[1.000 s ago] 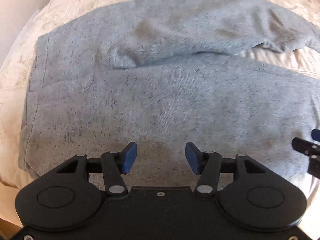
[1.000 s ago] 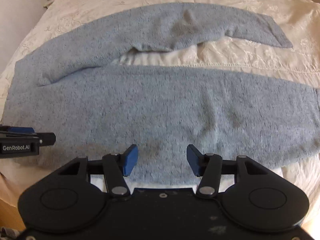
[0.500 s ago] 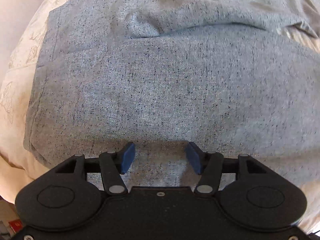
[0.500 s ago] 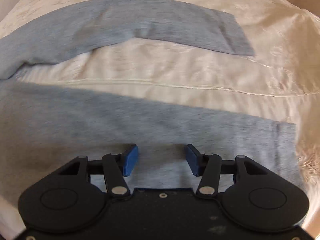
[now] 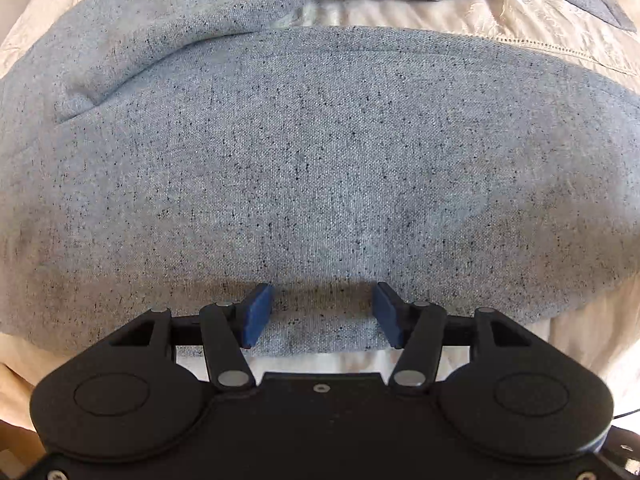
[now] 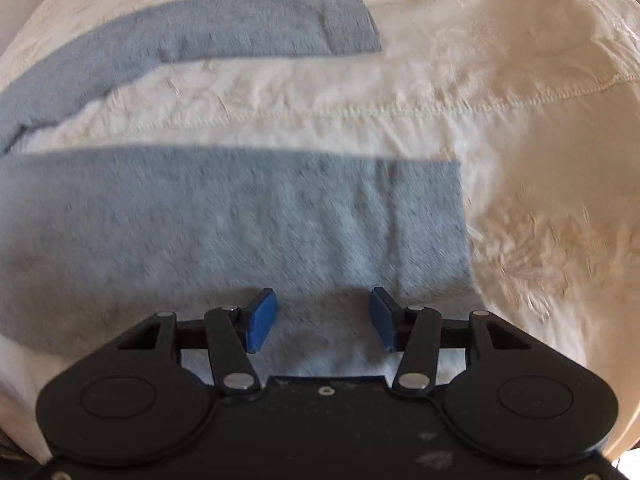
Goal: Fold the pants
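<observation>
Right gripper [image 6: 323, 318]: shifted to pants [image 6: 240, 232] hem, spread, narrowing, unladen. Left gripper [image 5: 320, 314]: spread over near edge. Bedspread [image 6: 540, 160] bare beyond.

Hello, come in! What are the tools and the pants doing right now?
Left tool open over near leg. Right tool open, just been closing, above near cuff. Pants flat, unfolded. Nothing in the way.

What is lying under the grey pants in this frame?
The pants lie spread on a cream embroidered bedspread, which shows between the two legs and past the hems, with a stitched seam crossing it. The part of it directly beneath the fabric is covered and cannot be seen.
</observation>
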{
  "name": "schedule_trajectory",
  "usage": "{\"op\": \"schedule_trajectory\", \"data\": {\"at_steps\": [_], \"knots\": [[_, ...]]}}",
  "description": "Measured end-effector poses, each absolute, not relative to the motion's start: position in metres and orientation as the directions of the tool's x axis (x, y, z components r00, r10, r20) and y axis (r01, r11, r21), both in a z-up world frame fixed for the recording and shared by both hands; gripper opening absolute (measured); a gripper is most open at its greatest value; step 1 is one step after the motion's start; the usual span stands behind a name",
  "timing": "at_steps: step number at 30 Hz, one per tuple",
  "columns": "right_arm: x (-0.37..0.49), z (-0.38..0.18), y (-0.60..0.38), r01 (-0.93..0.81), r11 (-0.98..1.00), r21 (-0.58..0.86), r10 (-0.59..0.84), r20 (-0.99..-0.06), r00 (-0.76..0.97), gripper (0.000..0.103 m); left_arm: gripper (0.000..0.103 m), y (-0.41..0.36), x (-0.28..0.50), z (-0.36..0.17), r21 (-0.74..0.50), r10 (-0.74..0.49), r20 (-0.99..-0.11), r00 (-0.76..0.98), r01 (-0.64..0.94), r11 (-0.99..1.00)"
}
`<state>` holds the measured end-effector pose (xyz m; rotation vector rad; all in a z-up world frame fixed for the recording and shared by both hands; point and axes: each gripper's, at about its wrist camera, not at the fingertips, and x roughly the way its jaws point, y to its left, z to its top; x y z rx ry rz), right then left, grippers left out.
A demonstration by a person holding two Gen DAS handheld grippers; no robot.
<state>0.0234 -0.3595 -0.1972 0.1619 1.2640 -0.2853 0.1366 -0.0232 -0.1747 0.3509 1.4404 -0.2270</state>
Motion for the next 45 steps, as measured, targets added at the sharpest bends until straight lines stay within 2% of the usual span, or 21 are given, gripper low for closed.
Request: {"op": "schedule_trajectory", "data": {"at_steps": [4, 8, 11, 18, 21, 23, 28, 33, 36, 40, 45], "knots": [[0.031, -0.186, -0.366, 0.344, 0.934, -0.097, -0.179, -0.96, 0.217, 0.05, 0.057, -0.019, 0.154, -0.144, 0.044, 0.001, -0.989, 0.145, 0.294, 0.955], [0.056, -0.153, -0.364, 0.334, 0.942, -0.023, -0.136, -0.938, 0.319, 0.05, 0.057, -0.018, 0.178, -0.101, 0.068, -0.007, -0.961, 0.277, 0.259, 0.963], [0.087, -0.133, -0.354, 0.286, 0.957, 0.038, -0.083, -0.913, 0.4, 0.051, 0.057, -0.019, 0.202, -0.091, 0.053, -0.031, -0.947, 0.319, 0.251, 0.967], [0.17, -0.121, -0.311, 0.153, 0.981, 0.119, 0.03, -0.875, 0.483, 0.051, 0.057, -0.03, 0.276, -0.129, 0.133, 0.023, -0.926, 0.377, 0.27, 0.954], [0.199, -0.128, -0.292, 0.112, 0.987, 0.112, 0.045, -0.877, 0.478, 0.051, 0.058, -0.026, 0.31, -0.164, 0.14, 0.056, -0.947, 0.316, 0.25, 0.958], [0.213, -0.134, -0.286, 0.101, 0.99, 0.101, 0.042, -0.883, 0.468, 0.051, 0.062, -0.02, 0.324, -0.185, 0.135, 0.074, -0.967, 0.245, 0.24, 0.961], [0.233, -0.142, -0.289, 0.174, 0.978, 0.115, 0.028, -0.9, 0.435, 0.051, 0.063, -0.022, 0.322, -0.192, 0.161, 0.08, -0.956, 0.281, 0.281, 0.946], [0.265, -0.158, -0.293, 0.189, 0.965, 0.181, 0.082, -0.895, 0.439, 0.051, 0.063, -0.015, 0.317, -0.192, 0.155, 0.067, -0.953, 0.297, 0.284, 0.946], [0.288, -0.174, -0.289, 0.119, 0.983, 0.138, 0.072, -0.894, 0.442, 0.051, 0.063, -0.011, 0.32, -0.19, 0.132, 0.05, -0.957, 0.287, 0.274, 0.952], [0.314, -0.207, -0.314, 0.074, 0.997, -0.022, -0.048, -0.932, 0.36, 0.05, 0.063, -0.003, 0.324, -0.188, 0.11, 0.031, -0.96, 0.279, 0.272, 0.956], [0.317, -0.217, -0.384, 0.166, 0.975, -0.15, -0.196, -0.93, 0.31, 0.05, 0.063, -0.005, 0.33, -0.183, 0.111, 0.039, -0.968, 0.248, 0.284, 0.952]]}}
